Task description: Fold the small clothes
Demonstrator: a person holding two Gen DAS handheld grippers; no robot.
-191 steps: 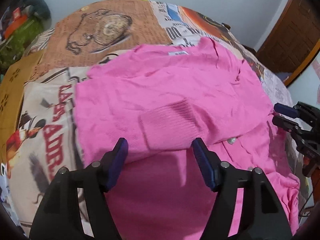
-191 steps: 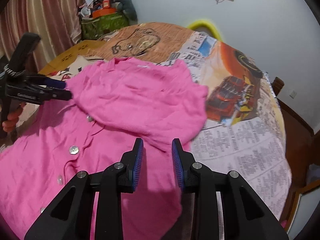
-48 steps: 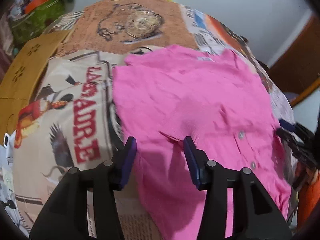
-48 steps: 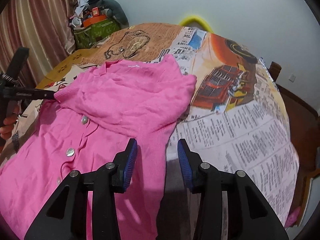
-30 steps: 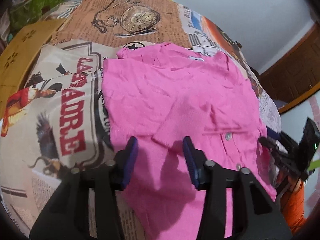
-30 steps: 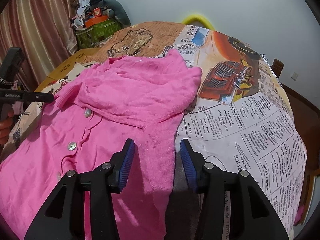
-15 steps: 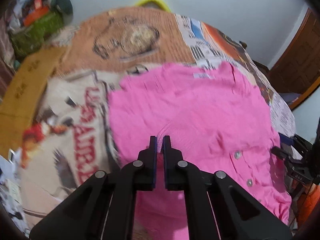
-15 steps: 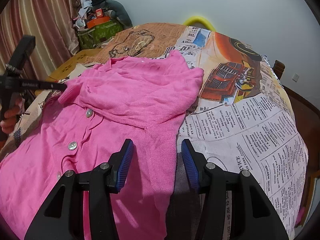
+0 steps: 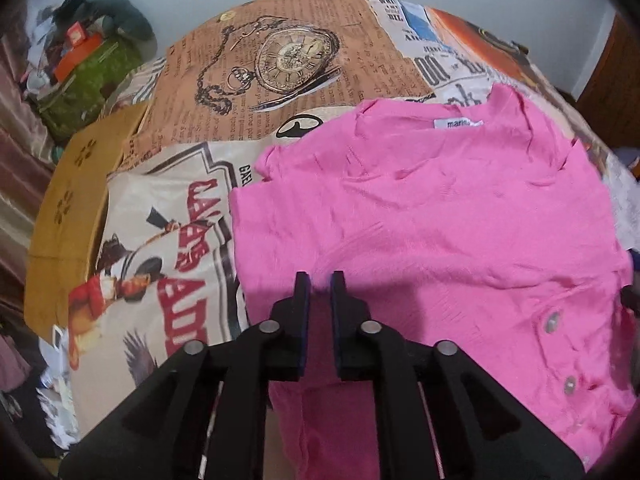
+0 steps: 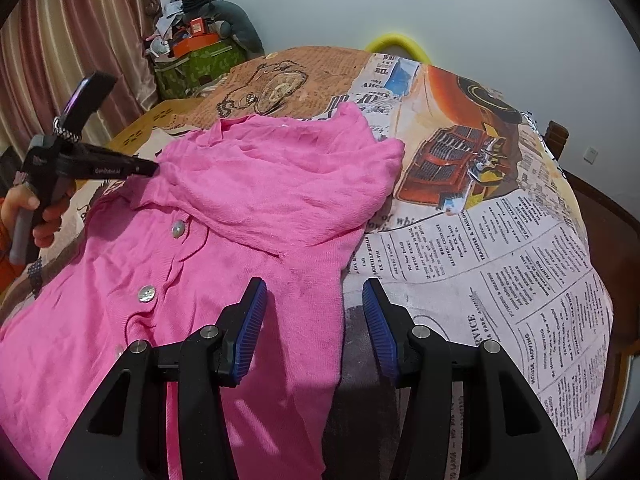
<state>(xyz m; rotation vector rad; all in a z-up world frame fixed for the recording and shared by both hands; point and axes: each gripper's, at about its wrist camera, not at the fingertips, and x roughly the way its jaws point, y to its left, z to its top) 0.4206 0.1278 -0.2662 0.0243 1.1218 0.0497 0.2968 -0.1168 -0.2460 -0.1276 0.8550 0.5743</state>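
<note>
- pink cardigan (image 10: 256, 208) lies spread on newsprint-covered worktop (image 10: 500, 248)
- left gripper (image 9: 319, 280) jaws opening, pink knit between them
- right gripper (image 10: 314, 300) open over cardigan's edge
- green box (image 10: 200, 62) behind, piled with clutter

On the cardigan (image 9: 440, 220), a white neck label (image 9: 458, 123) reading "marie" is noted; on the cloth (image 10: 500, 264), "SERVICE" and "MOVING" are legible.

A pink knitted buttoned cardigan (image 10: 248, 208) lies on the newspaper-print tablecloth (image 10: 500, 248), its upper part folded over its buttoned front. A green patterned box (image 10: 196, 64) stands behind the table's far left corner, beside striped curtains (image 10: 72, 52)
</note>
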